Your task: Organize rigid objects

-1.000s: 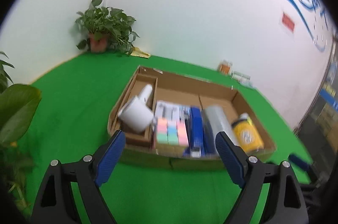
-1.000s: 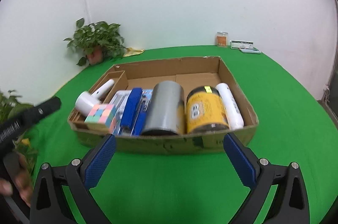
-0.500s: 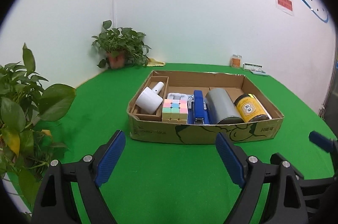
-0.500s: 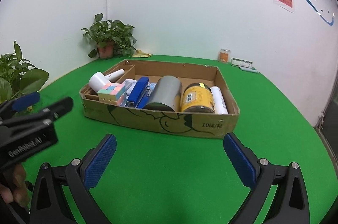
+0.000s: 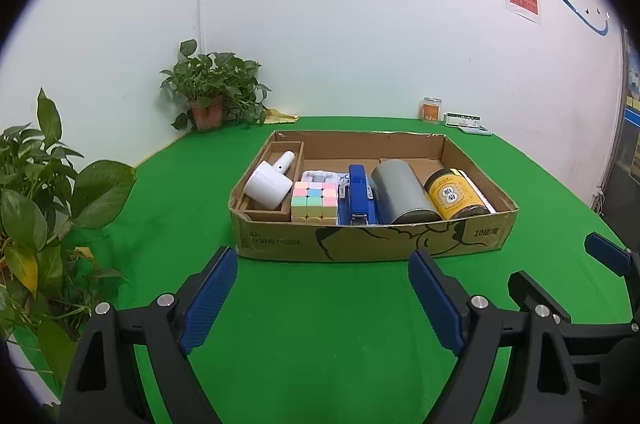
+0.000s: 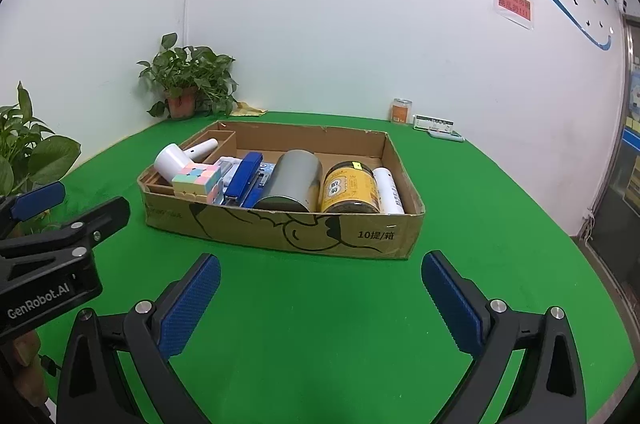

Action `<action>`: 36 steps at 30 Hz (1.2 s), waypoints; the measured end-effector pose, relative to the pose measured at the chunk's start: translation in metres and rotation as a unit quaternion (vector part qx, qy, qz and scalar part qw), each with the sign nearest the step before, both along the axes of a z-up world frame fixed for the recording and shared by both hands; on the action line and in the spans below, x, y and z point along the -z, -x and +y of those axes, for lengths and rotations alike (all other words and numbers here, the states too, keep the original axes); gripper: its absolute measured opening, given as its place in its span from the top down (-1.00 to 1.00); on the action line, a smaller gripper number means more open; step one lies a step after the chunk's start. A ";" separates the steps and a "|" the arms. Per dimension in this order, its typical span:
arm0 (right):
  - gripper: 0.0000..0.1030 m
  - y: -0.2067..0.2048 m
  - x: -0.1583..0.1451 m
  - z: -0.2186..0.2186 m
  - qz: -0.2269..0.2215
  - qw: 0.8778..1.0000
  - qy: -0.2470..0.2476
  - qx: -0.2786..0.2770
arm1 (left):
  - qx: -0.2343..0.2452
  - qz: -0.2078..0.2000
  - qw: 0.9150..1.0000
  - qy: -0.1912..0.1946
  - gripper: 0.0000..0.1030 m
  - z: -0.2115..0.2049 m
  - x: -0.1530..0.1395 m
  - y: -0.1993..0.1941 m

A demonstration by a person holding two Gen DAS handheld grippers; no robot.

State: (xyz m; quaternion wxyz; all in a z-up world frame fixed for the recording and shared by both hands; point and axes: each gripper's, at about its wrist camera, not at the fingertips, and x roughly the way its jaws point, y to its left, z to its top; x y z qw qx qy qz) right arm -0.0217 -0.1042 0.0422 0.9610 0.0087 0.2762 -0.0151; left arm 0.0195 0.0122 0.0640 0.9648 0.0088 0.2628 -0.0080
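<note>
Left tool [image 5: 320,288] sits nearest the camera, jaws spread wide, nothing between the blue pads, above bare green table [image 5: 320,344]. Right tool [image 6: 320,288] likewise wide open and empty over the table; its tips also show at the right edge of the left view. Both tools are short of the cardboard box [image 5: 372,242], not touching it. The box rests on the table, front wall printed with a black line drawing. Inside, against the front wall, left to right: a white hair dryer [image 5: 267,184] lying in a narrow side compartment, nozzle toward the far wall; a pastel puzzle cube [image 5: 314,203]; a blue stapler [image 5: 359,194] pointing front to back; a grey can [image 5: 402,192] on its side; a yellow-labelled jar [image 5: 454,195] on its side; a white bottle [image 6: 388,190] lying against the right wall. Cube, stapler, can and jar lie packed side by side. Far half of the box floor is bare. Beyond, a potted plant [image 5: 212,96] in the corner, a small orange jar [image 5: 432,109] by the wall.
</note>
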 end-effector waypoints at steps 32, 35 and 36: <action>-0.98 -0.012 0.016 0.011 0.030 0.999 0.002 0.026 | -0.011 0.033 0.999 0.022 -0.70 0.010 0.016 -0.008; -0.98 -0.012 0.017 0.016 0.028 0.999 0.007 0.020 | -0.006 0.033 0.999 0.015 -0.70 0.009 0.018 -0.008; -0.98 -0.012 0.017 0.017 0.027 0.999 0.009 0.019 | -0.005 0.033 0.999 0.013 -0.70 0.008 0.019 -0.008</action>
